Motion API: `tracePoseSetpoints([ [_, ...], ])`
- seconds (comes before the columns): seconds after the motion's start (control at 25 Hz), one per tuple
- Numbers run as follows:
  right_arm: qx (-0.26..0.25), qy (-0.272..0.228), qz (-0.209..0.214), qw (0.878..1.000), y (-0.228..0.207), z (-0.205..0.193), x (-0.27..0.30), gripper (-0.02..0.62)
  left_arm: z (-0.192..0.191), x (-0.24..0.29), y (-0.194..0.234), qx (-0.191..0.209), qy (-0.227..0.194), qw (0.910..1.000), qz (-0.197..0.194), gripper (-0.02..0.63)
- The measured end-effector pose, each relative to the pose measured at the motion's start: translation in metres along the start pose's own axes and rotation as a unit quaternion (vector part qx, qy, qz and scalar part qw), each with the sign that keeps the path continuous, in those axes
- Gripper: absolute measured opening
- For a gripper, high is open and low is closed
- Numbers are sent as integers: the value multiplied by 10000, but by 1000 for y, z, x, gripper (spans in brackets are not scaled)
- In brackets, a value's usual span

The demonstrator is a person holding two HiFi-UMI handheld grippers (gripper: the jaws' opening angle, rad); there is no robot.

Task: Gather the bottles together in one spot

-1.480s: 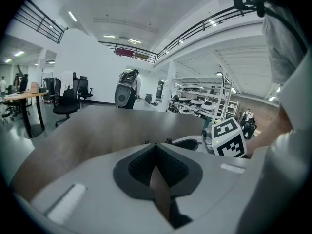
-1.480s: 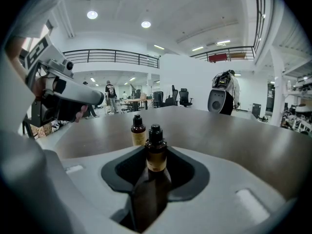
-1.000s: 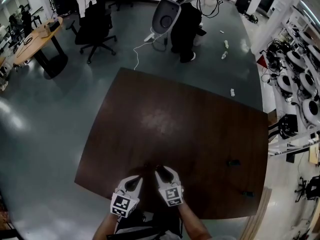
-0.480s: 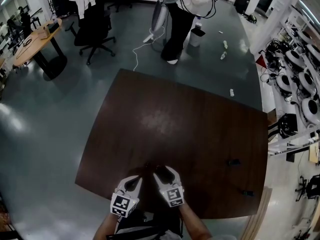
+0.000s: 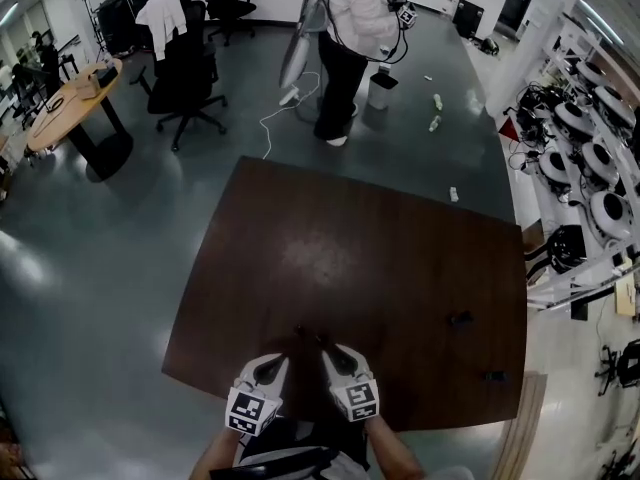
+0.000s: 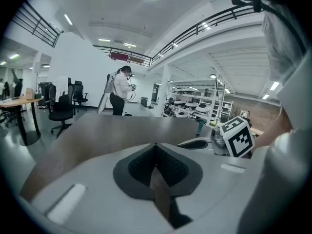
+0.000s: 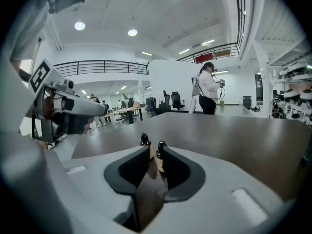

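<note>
From the head view, the left gripper (image 5: 284,356) and right gripper (image 5: 328,348) hover side by side over the near edge of the table (image 5: 400,258), with 2 bottles (image 5: 300,332) standing together just past their tips. In the left gripper view, its jaws are pressed together with nothing between them. In the right gripper view, its jaws have just been closing; they stand a narrow gap apart and pinch nothing, with the 2 bottles upright just beyond their tips.
</note>
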State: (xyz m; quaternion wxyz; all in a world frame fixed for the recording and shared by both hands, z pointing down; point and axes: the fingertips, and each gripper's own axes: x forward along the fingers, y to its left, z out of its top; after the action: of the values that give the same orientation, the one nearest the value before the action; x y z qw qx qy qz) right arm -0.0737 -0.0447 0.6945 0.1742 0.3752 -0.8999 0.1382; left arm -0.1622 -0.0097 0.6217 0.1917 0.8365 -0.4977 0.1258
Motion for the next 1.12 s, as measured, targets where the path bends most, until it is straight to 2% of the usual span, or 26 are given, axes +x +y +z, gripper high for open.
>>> tracePoseSetpoints([
  [0.24,84,-462,-247,9986,24,35,-31,8,15,-22,-18,319,-154,9989,-301,0],
  [0.4,100,-684,-526,9962,42,53,-55,3,16,-41,-33,396,-241,9972,-581,0],
  [0.68,345,-866,-1296,9872,56,51,-109,2,21,-68,-68,537,-439,9920,-1056,0],
  [0.84,443,-988,-1917,9755,51,42,-144,2,21,-72,-87,711,-542,9853,-1456,0],
  [1.12,754,-1123,-2956,9457,6,24,-219,2,33,-55,-140,978,-614,9720,-2046,0],
])
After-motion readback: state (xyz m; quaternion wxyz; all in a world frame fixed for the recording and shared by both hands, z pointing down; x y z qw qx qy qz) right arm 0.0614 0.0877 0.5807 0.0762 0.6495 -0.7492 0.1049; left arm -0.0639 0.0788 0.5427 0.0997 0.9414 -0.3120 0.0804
